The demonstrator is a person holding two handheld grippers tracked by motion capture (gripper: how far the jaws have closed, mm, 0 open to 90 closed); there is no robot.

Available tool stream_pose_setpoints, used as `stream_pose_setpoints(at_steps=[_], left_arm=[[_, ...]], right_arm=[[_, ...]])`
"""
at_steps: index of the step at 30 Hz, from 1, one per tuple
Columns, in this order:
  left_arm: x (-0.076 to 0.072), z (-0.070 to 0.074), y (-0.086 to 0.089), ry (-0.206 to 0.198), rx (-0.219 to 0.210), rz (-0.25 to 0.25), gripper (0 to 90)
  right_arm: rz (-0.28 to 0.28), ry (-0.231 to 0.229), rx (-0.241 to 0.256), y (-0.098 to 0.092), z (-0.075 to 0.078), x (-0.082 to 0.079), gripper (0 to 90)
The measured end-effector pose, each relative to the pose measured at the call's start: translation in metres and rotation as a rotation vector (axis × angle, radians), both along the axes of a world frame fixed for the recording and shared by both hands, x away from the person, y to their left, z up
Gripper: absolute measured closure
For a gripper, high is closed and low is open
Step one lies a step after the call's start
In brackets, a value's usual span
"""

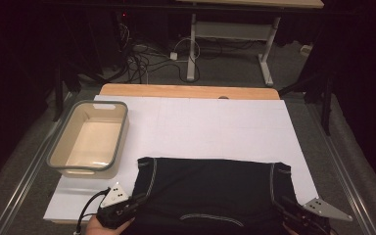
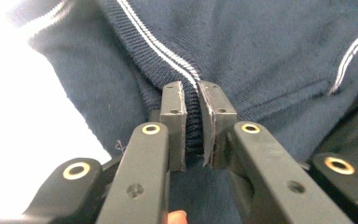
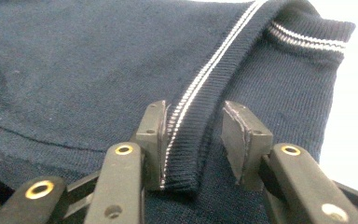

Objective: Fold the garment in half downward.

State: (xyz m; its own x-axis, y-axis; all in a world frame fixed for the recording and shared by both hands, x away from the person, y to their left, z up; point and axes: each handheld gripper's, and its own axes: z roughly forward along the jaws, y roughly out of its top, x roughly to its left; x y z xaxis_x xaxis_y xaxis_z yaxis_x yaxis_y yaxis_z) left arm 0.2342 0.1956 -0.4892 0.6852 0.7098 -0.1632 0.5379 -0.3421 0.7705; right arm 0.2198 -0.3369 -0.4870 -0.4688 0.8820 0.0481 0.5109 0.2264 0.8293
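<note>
Left tongs (image 2: 192,123) clench the navy shirt's (image 1: 210,188) ribbed edge on the counter (image 1: 210,122); right tongs (image 3: 196,142) straddle its hem, released.

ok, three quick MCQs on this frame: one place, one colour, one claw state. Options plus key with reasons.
1. Where is the tub?
A. the table's left side
B. on the garment
C. the right edge

2. What colour are the stripes on the garment?
A. red
B. white
C. yellow

3. How does the right claw stand?
A. clamped tight on the trim
B. open around the ribbed trim
C. far from the garment

Key: 1 A, the high view shows it left of the garment. 2 B, pale lines run along the navy ribbing. 3 B, a gap shows beside one pad; the left claw is pinched on the fabric.
</note>
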Motion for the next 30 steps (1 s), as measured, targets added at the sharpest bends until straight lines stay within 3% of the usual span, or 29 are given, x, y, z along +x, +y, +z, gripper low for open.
stream_pose_setpoints(at_steps=[4, 8, 12, 16, 18, 20, 23, 26, 28, 30], left_arm=[[0.002, -0.003, -0.003, 0.003, 0.042, -0.022, 77.9], [0.003, -0.002, 0.001, 0.014, 0.01, -0.025, 77.9], [0.005, -0.003, -0.002, 0.008, 0.033, -0.034, 76.8], [0.011, -0.004, -0.003, 0.014, 0.037, -0.022, 64.0], [0.013, -0.005, -0.003, 0.021, 0.029, -0.016, 57.3], [0.014, -0.004, -0.004, 0.017, 0.029, -0.007, 50.9], [0.015, -0.003, -0.005, 0.005, 0.013, -0.019, 46.5], [0.017, -0.001, -0.008, -0.02, -0.004, -0.031, 45.4], [0.019, 0.0, -0.009, -0.035, -0.014, -0.038, 40.3], [0.019, 0.002, -0.01, -0.07, -0.02, -0.041, 35.1]], right_arm=[[-0.003, 0.005, -0.005, 0.002, 0.001, 0.0, 57.7], [0.023, 0.015, -0.014, 0.007, -0.001, 0.0, 55.5], [0.037, 0.024, -0.031, 0.01, -0.002, 0.0, 63.5], [0.062, 0.027, -0.059, 0.017, -0.001, -0.003, 80.0], [0.064, 0.008, -0.09, 0.019, 0.002, -0.005, 81.3], [0.042, -0.024, -0.076, 0.014, 0.009, -0.01, 81.4], [0.017, -0.067, -0.047, 0.003, 0.02, -0.025, 81.4], [0.013, -0.038, -0.043, -0.003, 0.015, -0.03, 80.6], [0.029, -0.009, -0.054, -0.002, 0.008, -0.027, 73.7], [0.025, -0.01, -0.039, -0.002, 0.008, -0.027, 62.8]])
